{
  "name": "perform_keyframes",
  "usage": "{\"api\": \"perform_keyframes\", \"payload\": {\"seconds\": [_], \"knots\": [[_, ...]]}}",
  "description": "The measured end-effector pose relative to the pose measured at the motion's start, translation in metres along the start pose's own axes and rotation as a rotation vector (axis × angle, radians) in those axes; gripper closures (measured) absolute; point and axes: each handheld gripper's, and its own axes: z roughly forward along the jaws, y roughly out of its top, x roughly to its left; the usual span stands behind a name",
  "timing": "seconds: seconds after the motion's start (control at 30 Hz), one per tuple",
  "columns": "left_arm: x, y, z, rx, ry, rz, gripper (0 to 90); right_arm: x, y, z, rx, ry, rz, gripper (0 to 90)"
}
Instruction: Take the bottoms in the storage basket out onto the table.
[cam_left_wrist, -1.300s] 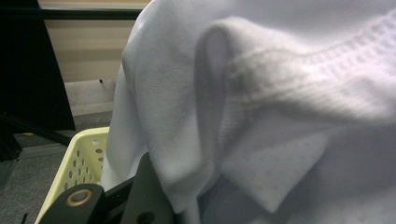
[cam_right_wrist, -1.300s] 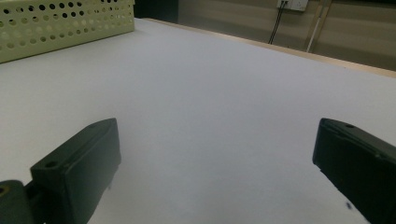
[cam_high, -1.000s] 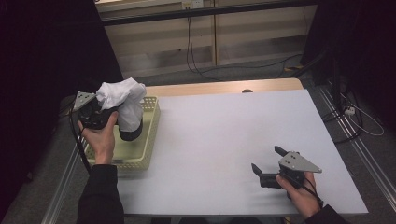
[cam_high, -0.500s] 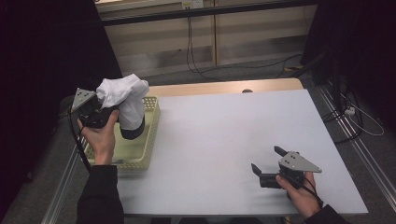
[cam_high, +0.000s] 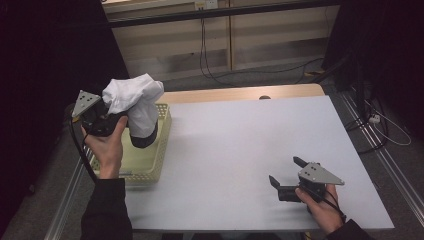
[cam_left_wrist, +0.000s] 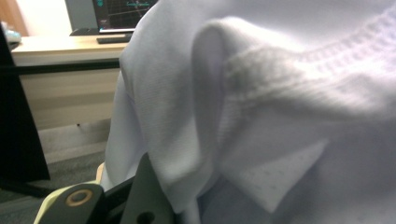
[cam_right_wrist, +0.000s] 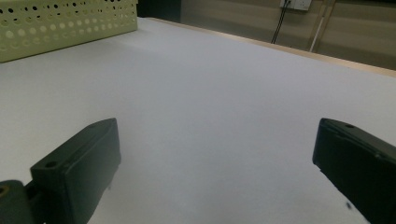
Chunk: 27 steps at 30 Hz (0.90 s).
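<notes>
Left gripper (cam_high: 117, 112) pinches white cloth (cam_high: 136, 102) above yellow basket (cam_high: 145, 167); right gripper (cam_high: 286, 176) spread wide over table (cam_high: 240, 140).

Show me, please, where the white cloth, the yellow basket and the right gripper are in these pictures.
white cloth (cam_high: 134, 97), high view, on its bunched upper folds.
yellow basket (cam_high: 145, 172), high view, on its near perforated wall.
right gripper (cam_high: 286, 172), high view, midway between its open jaws.
</notes>
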Motion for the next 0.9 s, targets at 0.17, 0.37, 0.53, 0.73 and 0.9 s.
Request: {"api": "perform_keyframes", "payload": {"seconds": [0.17,0.37,0.53,0.73,0.9], "knots": [[-0.007,0.003,0.0,-0.007,-0.02,0.006,67.7,0.0,0.0,0.0,0.001,0.001,-0.002,0.6],[-0.019,0.003,0.004,-0.004,-0.045,0.026,67.7,0.0,0.0,0.0,0.002,0.002,-0.001,0.5],[-0.034,0.004,0.009,0.0,-0.077,0.063,67.7,0.0,0.0,0.0,0.002,0.003,-0.003,0.5],[-0.042,0.002,0.015,0.014,-0.097,0.066,67.7,0.0,0.0,0.0,0.001,0.003,-0.005,0.6],[-0.047,-0.001,0.02,0.03,-0.097,0.053,67.7,0.0,0.0,0.0,0.003,0.003,-0.004,0.6]]}}
